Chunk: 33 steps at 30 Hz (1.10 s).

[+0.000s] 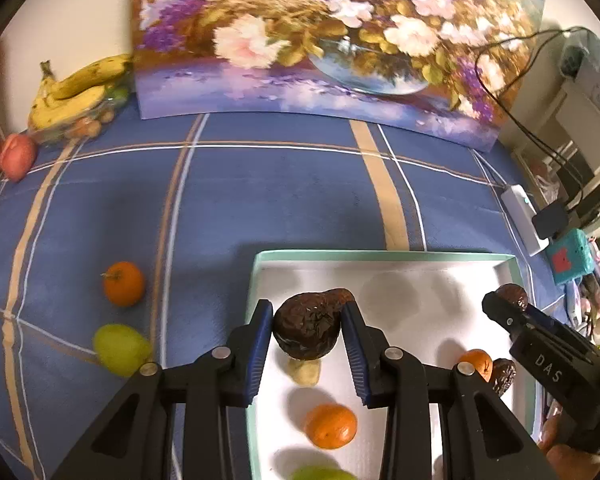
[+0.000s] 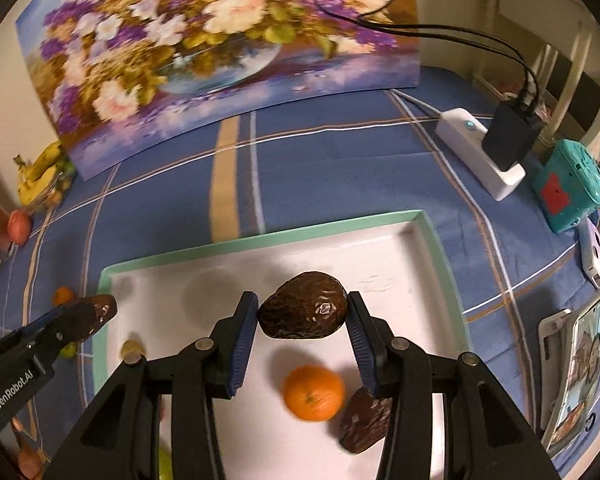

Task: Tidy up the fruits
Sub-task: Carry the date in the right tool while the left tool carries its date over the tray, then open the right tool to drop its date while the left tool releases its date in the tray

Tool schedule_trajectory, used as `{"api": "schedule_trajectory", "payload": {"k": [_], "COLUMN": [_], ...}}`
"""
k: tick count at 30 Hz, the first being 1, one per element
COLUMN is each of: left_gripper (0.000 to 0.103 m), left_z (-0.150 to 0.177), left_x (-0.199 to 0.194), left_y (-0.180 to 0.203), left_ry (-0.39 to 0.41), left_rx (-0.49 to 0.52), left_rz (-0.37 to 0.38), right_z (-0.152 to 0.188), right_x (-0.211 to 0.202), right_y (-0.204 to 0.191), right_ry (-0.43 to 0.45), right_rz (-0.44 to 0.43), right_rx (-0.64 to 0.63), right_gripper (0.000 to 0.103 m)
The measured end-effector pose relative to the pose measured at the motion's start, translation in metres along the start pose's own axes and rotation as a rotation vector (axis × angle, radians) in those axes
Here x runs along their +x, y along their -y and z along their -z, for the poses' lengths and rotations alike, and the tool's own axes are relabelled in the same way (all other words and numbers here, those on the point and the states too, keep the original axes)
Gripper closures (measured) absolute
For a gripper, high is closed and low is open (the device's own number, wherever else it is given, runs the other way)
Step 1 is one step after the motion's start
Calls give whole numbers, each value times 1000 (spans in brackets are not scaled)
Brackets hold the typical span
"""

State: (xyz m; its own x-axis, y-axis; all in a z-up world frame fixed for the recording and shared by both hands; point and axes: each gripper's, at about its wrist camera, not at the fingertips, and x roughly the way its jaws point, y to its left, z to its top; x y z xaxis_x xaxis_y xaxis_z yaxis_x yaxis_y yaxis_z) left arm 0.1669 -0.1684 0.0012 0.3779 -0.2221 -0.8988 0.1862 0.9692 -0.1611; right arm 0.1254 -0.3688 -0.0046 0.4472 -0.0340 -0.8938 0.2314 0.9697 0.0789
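Note:
My left gripper [image 1: 307, 308] is shut on a dark brown avocado [image 1: 306, 330], held over the left part of a white tray with a mint-green rim [image 1: 380, 256]. My right gripper [image 2: 302, 298] is shut on a second dark avocado [image 2: 304, 314] above the tray's bare floor [image 2: 380, 264]. Each gripper also shows in the other's view, at the tray's side edge, with its avocado. In the tray lie an orange [image 2: 314, 392], another avocado [image 2: 364, 420], a second orange [image 1: 330, 426] and a small yellowish fruit [image 1: 305, 372]. Left of the tray, an orange [image 1: 123, 283] and a green fruit [image 1: 120, 348] rest on the blue cloth.
A flower painting [image 1: 320, 40] leans against the back wall. Bananas [image 1: 76, 92] and a pink fruit [image 1: 17, 156] sit at the back left. A white power strip [image 2: 480, 152] with a black adapter and cables, and a teal box [image 2: 568, 188], stand to the right.

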Motion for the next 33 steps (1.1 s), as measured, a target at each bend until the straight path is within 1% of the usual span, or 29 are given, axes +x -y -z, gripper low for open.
{"api": "schedule_trajectory", "payload": {"k": [9, 14, 20, 28, 30, 33], "left_gripper": [65, 65, 65, 64, 59, 56], "left_z": [7, 13, 15, 19, 20, 20], "left_x": [32, 38, 37, 33, 29, 18], "left_y": [11, 10, 11, 14, 12, 12], "left_ry": [-58, -79, -85, -99, -100, -93], "left_rx": [30, 24, 23, 24, 22, 27], "left_rz": [-12, -14, -8, 4, 12, 12], "right_z": [1, 6, 8, 8, 8, 7], "right_x": [22, 36, 35, 35, 34, 30], "right_y": [28, 34, 36, 39, 38, 37], "right_ry": [-51, -94, -93, -102, -104, -101], "right_rz": [27, 31, 27, 47, 45, 47], "right_rx": [45, 59, 62, 64, 62, 51], "right_gripper": [57, 57, 57, 56, 56, 56]}}
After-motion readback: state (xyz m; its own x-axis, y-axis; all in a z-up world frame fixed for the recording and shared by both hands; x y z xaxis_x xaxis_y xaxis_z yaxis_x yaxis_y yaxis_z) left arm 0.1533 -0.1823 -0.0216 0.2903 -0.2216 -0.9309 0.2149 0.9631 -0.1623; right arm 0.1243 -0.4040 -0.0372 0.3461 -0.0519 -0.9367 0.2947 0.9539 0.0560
